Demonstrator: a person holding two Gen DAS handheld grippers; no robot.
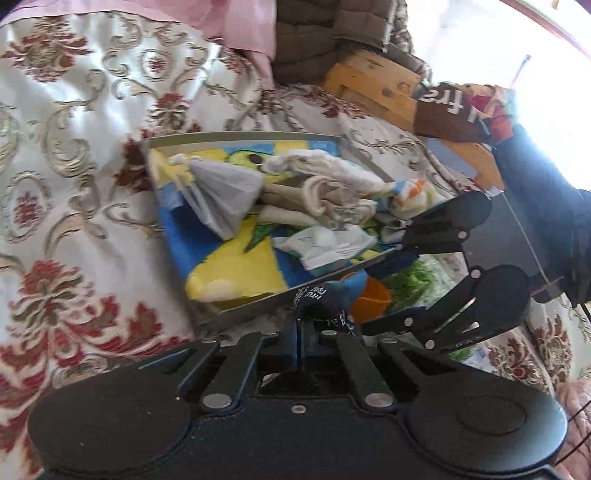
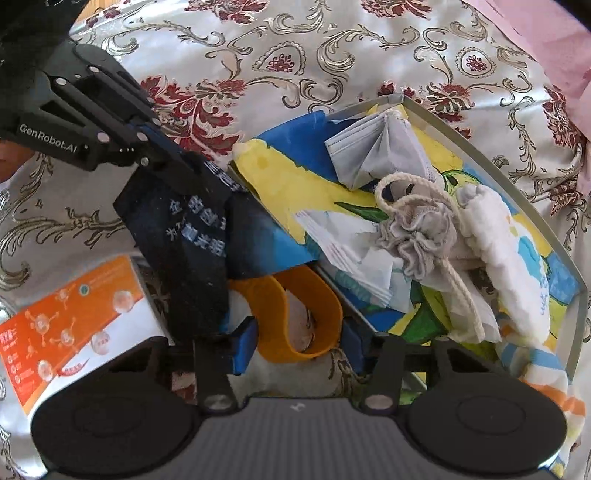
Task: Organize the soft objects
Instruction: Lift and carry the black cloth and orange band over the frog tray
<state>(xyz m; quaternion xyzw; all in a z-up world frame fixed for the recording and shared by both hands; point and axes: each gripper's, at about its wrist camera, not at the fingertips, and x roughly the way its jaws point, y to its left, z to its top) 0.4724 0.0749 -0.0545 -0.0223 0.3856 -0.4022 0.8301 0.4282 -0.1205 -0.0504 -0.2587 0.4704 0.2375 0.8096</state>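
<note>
A home bedroom: floral bedspread [image 1: 74, 155], pink pillow [image 1: 236, 26].

We saw the tray [image 2: 489, 147] sitting on the bedspread [image 2: 258, 48], with a mask [image 2: 376, 147], pouch [image 2: 417, 236] and towel [image 2: 495, 236] in it; a band [image 2: 295, 314] and box [image 2: 70, 325] lay just outside.

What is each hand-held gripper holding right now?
Left hand-held gripper: shut on the dark printed cloth.
Right hand-held gripper: open around the orange band.

Both wrist views share tray [image 1: 258, 137] [image 2: 436, 114]
</note>
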